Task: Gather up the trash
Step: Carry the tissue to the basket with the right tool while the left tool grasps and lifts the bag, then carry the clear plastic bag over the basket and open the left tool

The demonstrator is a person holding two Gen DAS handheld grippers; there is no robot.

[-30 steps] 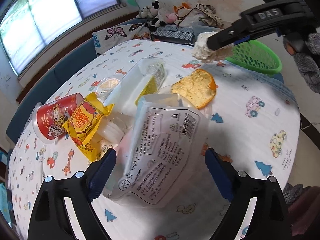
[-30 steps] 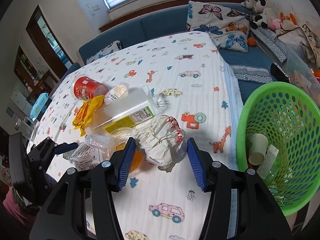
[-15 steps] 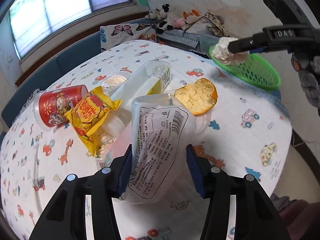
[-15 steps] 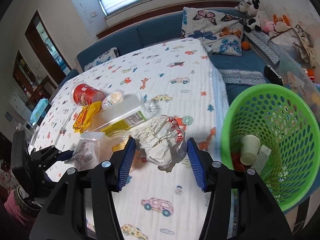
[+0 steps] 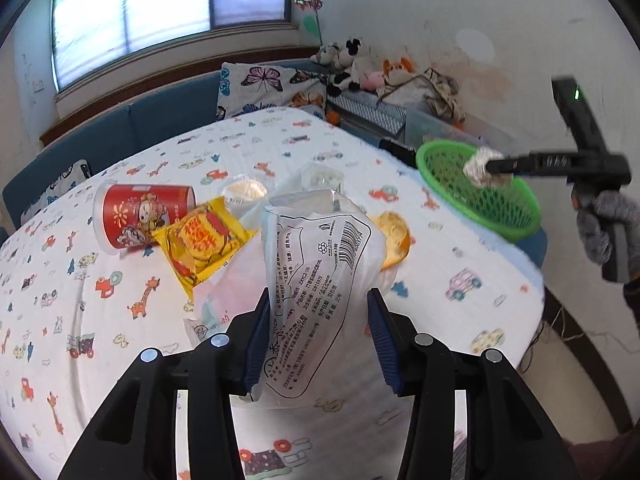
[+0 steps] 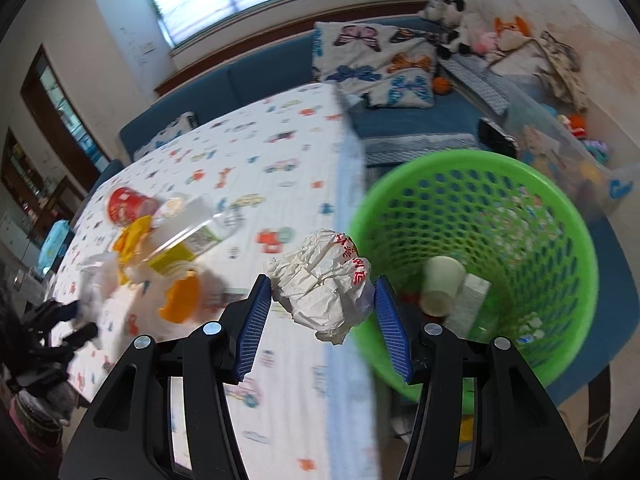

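Upright, long axis vertical, the printed plastic wrapper [image 5: 320, 280] sits clamped in the left gripper [image 5: 318, 340]; the right gripper [image 6: 322, 312] pinches a crumpled paper ball [image 6: 324, 280] beside the green basket [image 6: 560, 208].

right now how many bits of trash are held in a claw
2. The left claw grips the printed plastic bag above the table; the right claw grips the crumpled paper wad near the green basket.

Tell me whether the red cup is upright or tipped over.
Tipped over: the red cup lies on its side on the tablecloth, beside the yellow wrapper.
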